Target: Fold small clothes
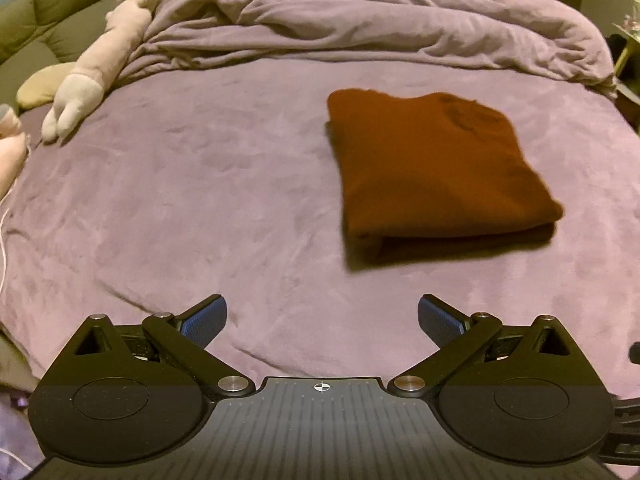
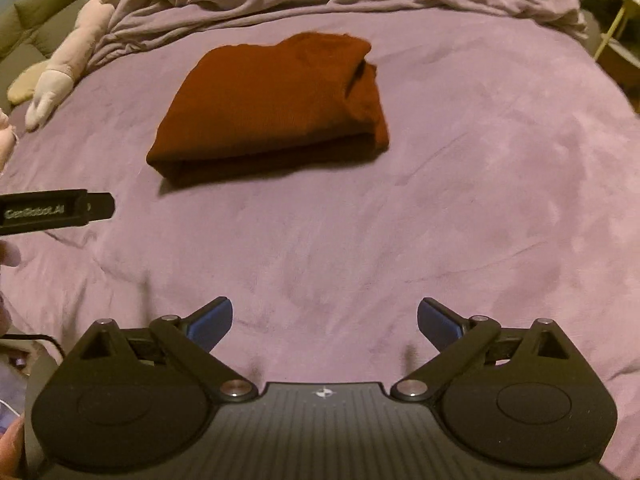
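Observation:
A rust-brown garment (image 1: 436, 172) lies folded into a neat rectangle on the purple bed cover (image 1: 200, 200). It also shows in the right wrist view (image 2: 272, 108), ahead and left of centre. My left gripper (image 1: 322, 320) is open and empty, hovering over the cover, below and left of the garment. My right gripper (image 2: 324, 322) is open and empty, well short of the garment. The side of the left gripper's body (image 2: 52, 212) shows at the left edge of the right wrist view.
A crumpled purple duvet (image 1: 360, 12) is bunched at the far end of the bed. A long pale plush toy (image 1: 104, 56) lies at the left edge, by a green couch (image 1: 48, 20). A side table with flowers (image 2: 624, 20) stands at the right.

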The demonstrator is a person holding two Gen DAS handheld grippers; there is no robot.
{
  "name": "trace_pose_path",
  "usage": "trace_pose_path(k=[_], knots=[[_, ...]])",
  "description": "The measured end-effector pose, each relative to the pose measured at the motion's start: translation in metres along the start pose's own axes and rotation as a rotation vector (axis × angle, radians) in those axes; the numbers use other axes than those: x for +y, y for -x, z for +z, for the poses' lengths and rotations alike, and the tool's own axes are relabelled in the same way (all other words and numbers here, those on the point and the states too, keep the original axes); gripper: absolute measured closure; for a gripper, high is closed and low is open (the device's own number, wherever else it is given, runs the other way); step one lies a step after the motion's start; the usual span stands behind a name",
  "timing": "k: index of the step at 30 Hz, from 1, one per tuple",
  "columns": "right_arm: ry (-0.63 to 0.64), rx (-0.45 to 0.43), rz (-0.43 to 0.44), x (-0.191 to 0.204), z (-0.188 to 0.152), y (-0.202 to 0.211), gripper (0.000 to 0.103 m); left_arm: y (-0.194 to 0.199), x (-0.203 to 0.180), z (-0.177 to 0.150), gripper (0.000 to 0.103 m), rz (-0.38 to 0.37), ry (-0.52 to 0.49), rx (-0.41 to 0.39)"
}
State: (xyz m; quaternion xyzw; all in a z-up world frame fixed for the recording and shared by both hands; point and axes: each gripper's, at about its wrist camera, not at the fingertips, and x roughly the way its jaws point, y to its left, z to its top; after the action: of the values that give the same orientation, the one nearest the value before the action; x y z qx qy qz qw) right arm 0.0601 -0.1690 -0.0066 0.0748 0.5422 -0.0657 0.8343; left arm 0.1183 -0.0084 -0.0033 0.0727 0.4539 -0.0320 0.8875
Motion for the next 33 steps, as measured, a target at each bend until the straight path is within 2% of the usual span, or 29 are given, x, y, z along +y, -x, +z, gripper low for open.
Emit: trace_pose_path(k=[7, 11, 18, 25, 33], knots=[[-0.010, -0.014, 0.025, 0.006, 0.022, 0.021, 0.004, 0.022, -0.001, 0.014, 0.000, -0.011, -0.014, -0.023], [-0.033, 0.016, 0.002, 0.008, 0.037, 0.021, 0.004, 0.013, 0.001, 0.023, 0.000, -0.053, -0.016, 0.067], [0.008, 0.055, -0.077, 0.018, 0.055, 0.010, 0.004, -0.006, -0.007, 0.023, 0.000, 0.033, -0.064, 0.119], [-0.005, 0.080, -0.096, 0.019, 0.064, 0.000, 0.004, -0.023, -0.014, 0.022, 0.000, 0.042, -0.070, 0.175], [-0.012, 0.077, -0.093, 0.020, 0.063, 0.000, 0.004, -0.022, -0.017, 0.022, 0.000, 0.032, -0.080, 0.179]])
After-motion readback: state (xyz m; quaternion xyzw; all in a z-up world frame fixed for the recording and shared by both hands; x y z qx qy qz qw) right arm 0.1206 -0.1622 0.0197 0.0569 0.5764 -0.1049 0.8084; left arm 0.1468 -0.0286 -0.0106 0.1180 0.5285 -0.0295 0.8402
